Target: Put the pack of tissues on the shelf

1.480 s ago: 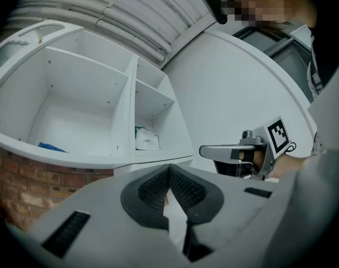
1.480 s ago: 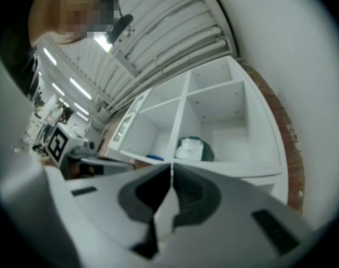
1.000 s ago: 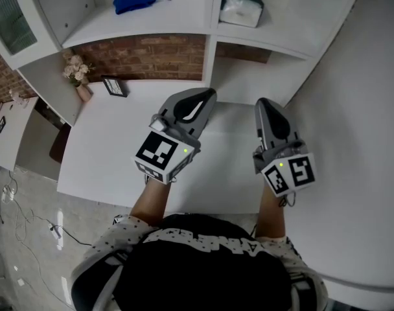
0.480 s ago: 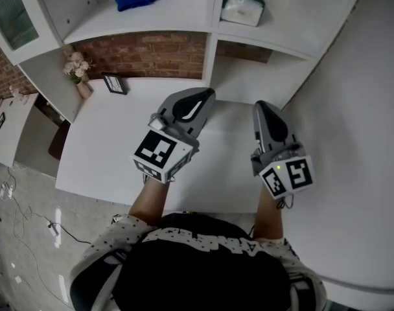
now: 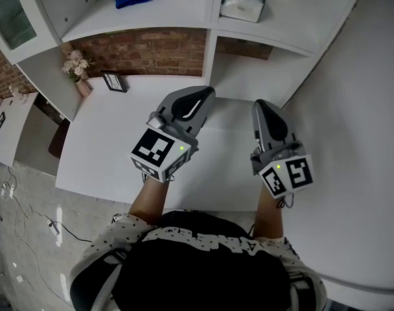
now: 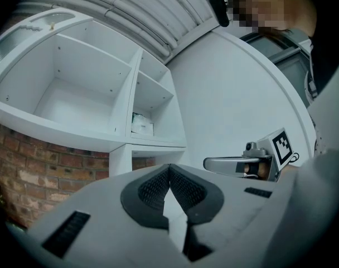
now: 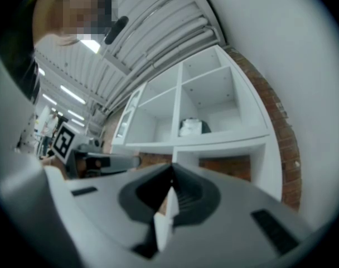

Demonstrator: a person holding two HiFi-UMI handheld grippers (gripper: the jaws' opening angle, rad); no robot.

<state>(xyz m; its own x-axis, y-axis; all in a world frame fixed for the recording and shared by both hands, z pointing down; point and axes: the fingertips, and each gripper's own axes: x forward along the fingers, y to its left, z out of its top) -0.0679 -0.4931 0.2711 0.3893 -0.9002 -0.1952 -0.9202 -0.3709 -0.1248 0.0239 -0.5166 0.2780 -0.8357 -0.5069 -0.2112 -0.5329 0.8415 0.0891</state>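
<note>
Though both sets of jaws were pressed together on nothing, the left gripper (image 5: 200, 99) and right gripper (image 5: 265, 107) pointed toward the pack (image 5: 242, 6); both hung below it and well apart, the right gripper nearer; the pack sat in the shelf's (image 5: 268, 36) right compartment, its long axis unclear; the placing looked done.

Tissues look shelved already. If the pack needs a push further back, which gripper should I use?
Right, probably. In the head view the right gripper lines up almost straight with the pack of tissues in the right-hand compartment of the shelf. The left gripper sits off to the left. Both are shut and empty.
</note>
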